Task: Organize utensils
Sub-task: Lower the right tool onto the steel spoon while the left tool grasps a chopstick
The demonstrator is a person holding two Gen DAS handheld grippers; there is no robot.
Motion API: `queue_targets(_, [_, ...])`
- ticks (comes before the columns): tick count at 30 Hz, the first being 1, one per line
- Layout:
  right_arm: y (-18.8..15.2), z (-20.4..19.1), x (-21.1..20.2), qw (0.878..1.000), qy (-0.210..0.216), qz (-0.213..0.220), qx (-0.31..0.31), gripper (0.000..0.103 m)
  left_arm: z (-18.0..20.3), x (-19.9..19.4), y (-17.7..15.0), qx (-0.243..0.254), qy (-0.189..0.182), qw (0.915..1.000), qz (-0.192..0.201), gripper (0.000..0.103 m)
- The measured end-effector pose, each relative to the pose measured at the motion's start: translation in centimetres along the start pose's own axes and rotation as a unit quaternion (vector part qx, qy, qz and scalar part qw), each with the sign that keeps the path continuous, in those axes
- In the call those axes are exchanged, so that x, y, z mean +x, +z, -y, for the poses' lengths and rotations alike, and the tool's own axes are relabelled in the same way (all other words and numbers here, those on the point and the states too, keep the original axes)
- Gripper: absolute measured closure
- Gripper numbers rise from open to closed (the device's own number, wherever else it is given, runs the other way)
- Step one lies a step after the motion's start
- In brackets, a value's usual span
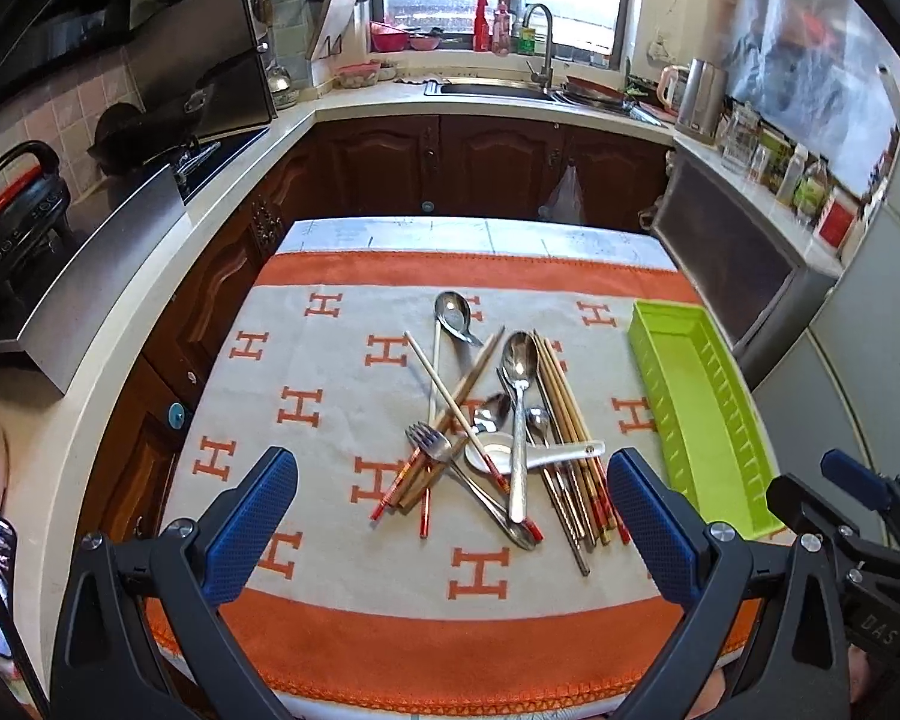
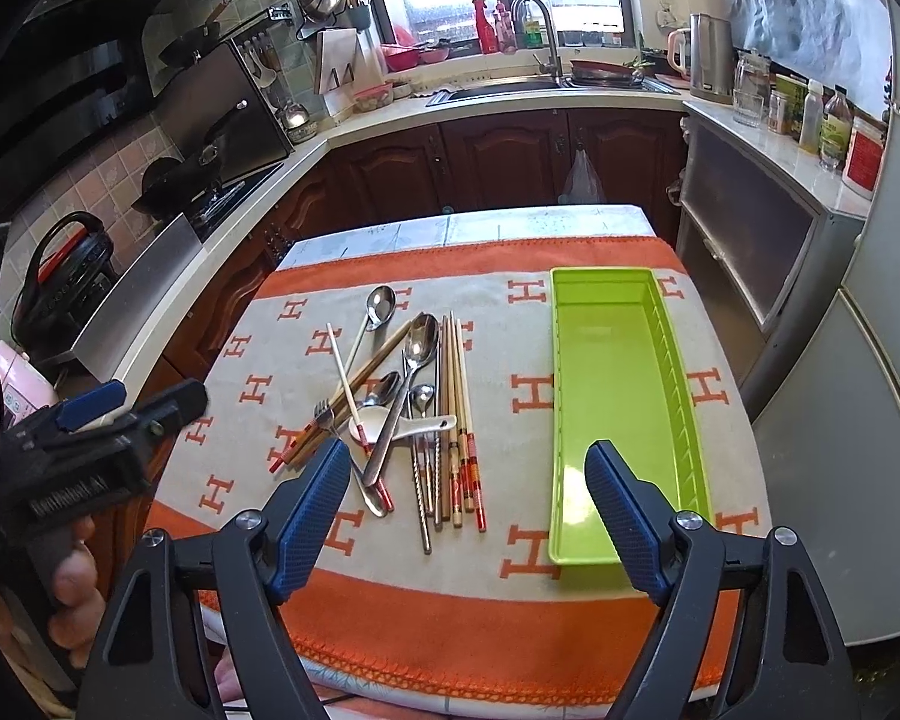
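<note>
A pile of utensils (image 1: pixel 498 432) lies on the orange and grey cloth: steel spoons (image 1: pixel 519 372), a fork (image 1: pixel 432 441), a white ceramic spoon (image 1: pixel 534 455) and several chopsticks (image 1: pixel 570 438). The pile also shows in the right wrist view (image 2: pixel 402 414). An empty green tray (image 1: pixel 699 414) lies to its right and also shows in the right wrist view (image 2: pixel 615 396). My left gripper (image 1: pixel 453 480) is open and empty, above the near side of the pile. My right gripper (image 2: pixel 468 480) is open and empty, near the tray's front end.
The cloth-covered table (image 1: pixel 342 618) stands in a kitchen. A counter with a stove (image 1: pixel 210 162) runs along the left, a sink (image 1: pixel 492 87) at the back, and a cabinet (image 1: pixel 744 264) with bottles at the right. A fridge (image 2: pixel 858 432) stands at the far right.
</note>
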State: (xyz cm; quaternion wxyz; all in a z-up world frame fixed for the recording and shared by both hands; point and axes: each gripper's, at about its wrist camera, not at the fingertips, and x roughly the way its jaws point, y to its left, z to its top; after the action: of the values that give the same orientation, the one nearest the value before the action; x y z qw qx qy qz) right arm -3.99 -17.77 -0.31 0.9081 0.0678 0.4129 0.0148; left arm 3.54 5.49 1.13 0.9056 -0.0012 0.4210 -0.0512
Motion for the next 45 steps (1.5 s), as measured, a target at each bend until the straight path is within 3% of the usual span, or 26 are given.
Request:
queue_targets(7, [4.1,0.1,2.1,1.000,0.023,-0.017,0.008,0.038,-2.8,0.5,3.6,0.009,0.009,0.9997,0.021,0.001])
queue_targets(12, [7.6,-0.8,5.6,0.999,0.029,-0.041,0.001,0.041,-4.0,4.8,5.7,0.015,-0.018,0.9992,-0.034,0.001])
queue_targets(14, [8.9,-1.3,7.6,0.997,0.041,-0.059,0.001,0.047,-4.2,6.6,6.1,0.015,-0.028,0.9982,-0.050,0.001])
queue_targets(20, [10.9,-2.4,16.1,0.988,0.076,-0.135,0.015,0.058,-4.7,13.7,6.4,-0.004,-0.053,0.9933,-0.102,0.009])
queue_targets(22, [11.1,-2.1,19.2,0.982,0.086,-0.164,0.032,0.062,-5.1,16.3,6.1,-0.028,-0.063,0.9894,-0.128,0.016])
queue_targets(24, [10.5,-2.0,21.6,0.978,0.092,-0.182,0.043,0.066,-5.4,19.1,5.5,-0.055,-0.077,0.9830,-0.158,0.032])
queue_targets(27, [9.9,-2.2,24.9,0.972,0.096,-0.208,0.049,0.070,-5.7,22.3,4.5,-0.086,-0.089,0.9740,-0.190,0.042])
queue_targets(31, [9.0,-2.5,27.3,0.970,0.100,-0.219,0.035,0.071,-5.8,25.0,3.3,-0.114,-0.093,0.9658,-0.213,0.056])
queue_targets(33, [8.8,-2.7,27.9,0.969,0.102,-0.224,0.032,0.071,-5.7,25.6,3.0,-0.123,-0.093,0.9639,-0.217,0.069])
queue_targets(35, [8.6,-2.5,28.2,0.966,0.104,-0.232,0.036,0.071,-5.5,26.2,2.9,-0.129,-0.092,0.9634,-0.217,0.075])
queue_targets(40, [8.3,-1.9,29.4,0.963,0.104,-0.243,0.046,0.071,-4.4,26.5,3.2,-0.131,-0.090,0.9655,-0.206,0.076])
queue_targets(45, [7.8,-1.1,29.8,0.960,0.107,-0.252,0.055,0.071,-2.8,26.3,3.8,-0.117,-0.106,0.9656,-0.207,0.084])
